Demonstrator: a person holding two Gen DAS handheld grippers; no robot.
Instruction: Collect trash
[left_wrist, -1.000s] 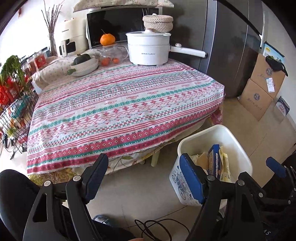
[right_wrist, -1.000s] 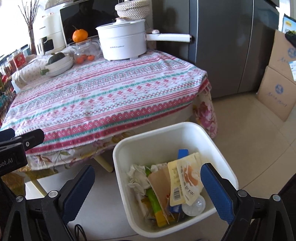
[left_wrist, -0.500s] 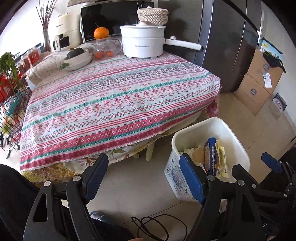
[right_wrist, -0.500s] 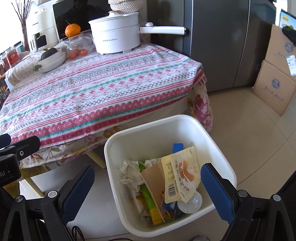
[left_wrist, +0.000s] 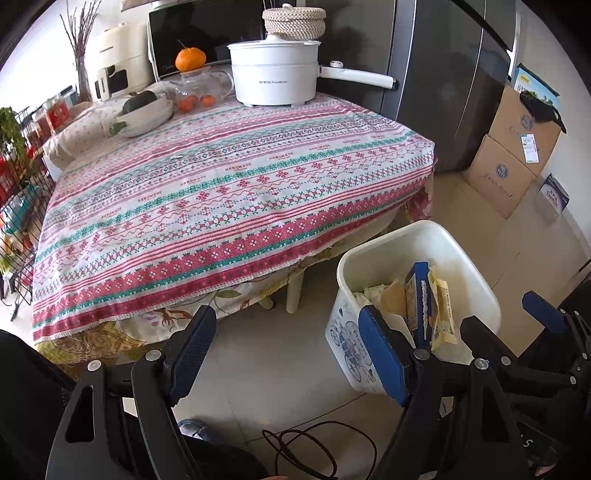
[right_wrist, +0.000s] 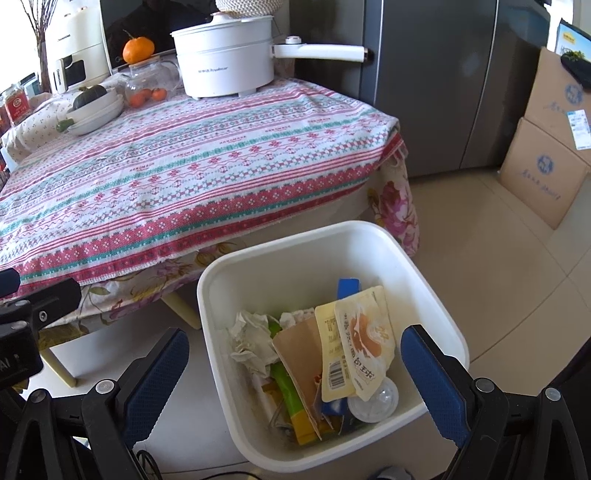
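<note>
A white trash bin stands on the floor beside the table; it also shows in the left wrist view. It holds wrappers, crumpled paper, a blue box and a clear lid. My right gripper is open and empty, its jaws spread wide above the near side of the bin. My left gripper is open and empty over the floor, left of the bin. The patterned tablecloth shows no loose trash.
At the table's far end stand a white pot, a glass jar, a bowl and an orange. A grey fridge and cardboard boxes stand right. A wire rack stands left. A cable lies on the floor.
Both grippers have pulled back and risen a little, so the table and bin sit lower and farther in view. Both jaws stay open and empty.
</note>
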